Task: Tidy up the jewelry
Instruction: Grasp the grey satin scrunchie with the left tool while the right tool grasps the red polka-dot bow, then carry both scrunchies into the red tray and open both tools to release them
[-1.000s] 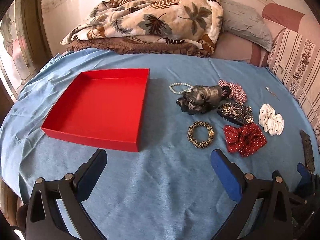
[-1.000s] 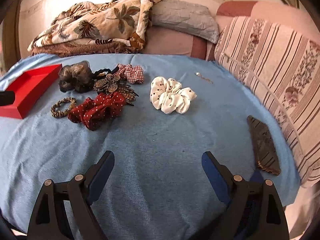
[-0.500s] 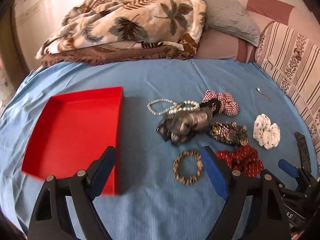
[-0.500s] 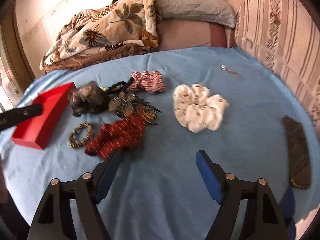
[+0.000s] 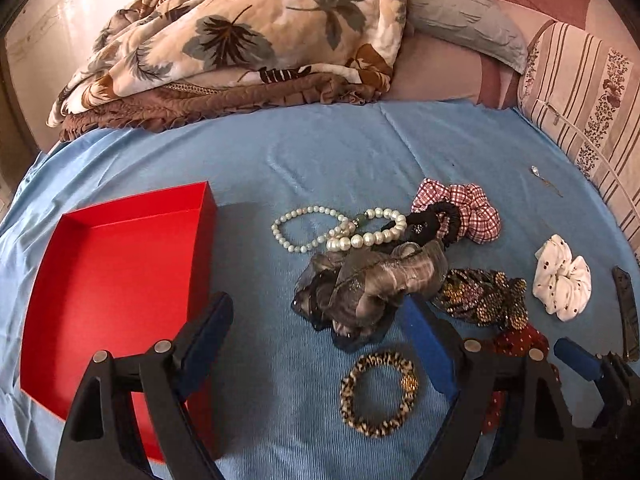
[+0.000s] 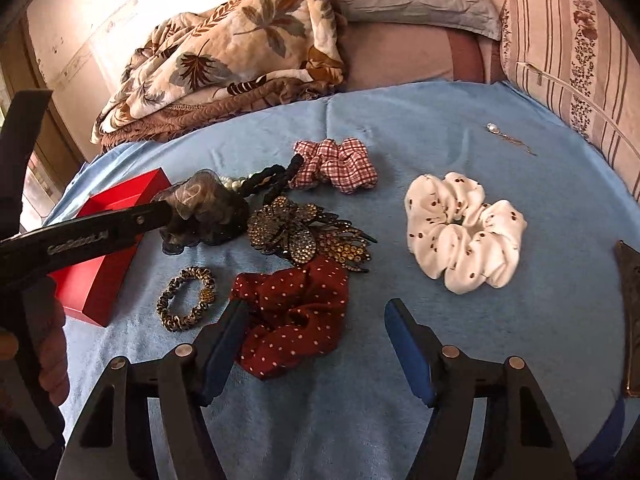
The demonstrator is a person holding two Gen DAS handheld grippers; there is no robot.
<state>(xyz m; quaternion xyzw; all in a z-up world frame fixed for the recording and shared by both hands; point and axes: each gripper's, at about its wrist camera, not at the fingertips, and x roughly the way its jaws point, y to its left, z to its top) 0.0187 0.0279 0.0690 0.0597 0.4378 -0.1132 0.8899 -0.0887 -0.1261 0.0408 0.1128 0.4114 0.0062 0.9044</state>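
An empty red box [image 5: 112,272] lies at the left on the blue sheet. Right of it lie a pearl necklace [image 5: 340,228], a grey organza scrunchie [image 5: 368,284], a leopard bracelet [image 5: 378,388], a checked scrunchie [image 5: 460,208], a jewelled clip [image 5: 484,296], a red dotted scrunchie [image 6: 296,316], a white dotted scrunchie [image 6: 460,228] and a small pendant [image 6: 508,138]. My left gripper [image 5: 316,320] is open, low over the sheet, with the grey scrunchie just ahead between its fingers. My right gripper [image 6: 312,320] is open over the red dotted scrunchie.
A folded leaf-print blanket [image 5: 240,40] and grey pillow [image 5: 460,20] lie at the back. A striped cushion [image 6: 580,60] lines the right side. A dark flat hair clip [image 6: 632,320] lies near the right edge of the sheet.
Both grippers have moved forward toward the pile. The left one has shifted right from the red box to the grey scrunchie. The right one has closed in on the red dotted scrunchie.
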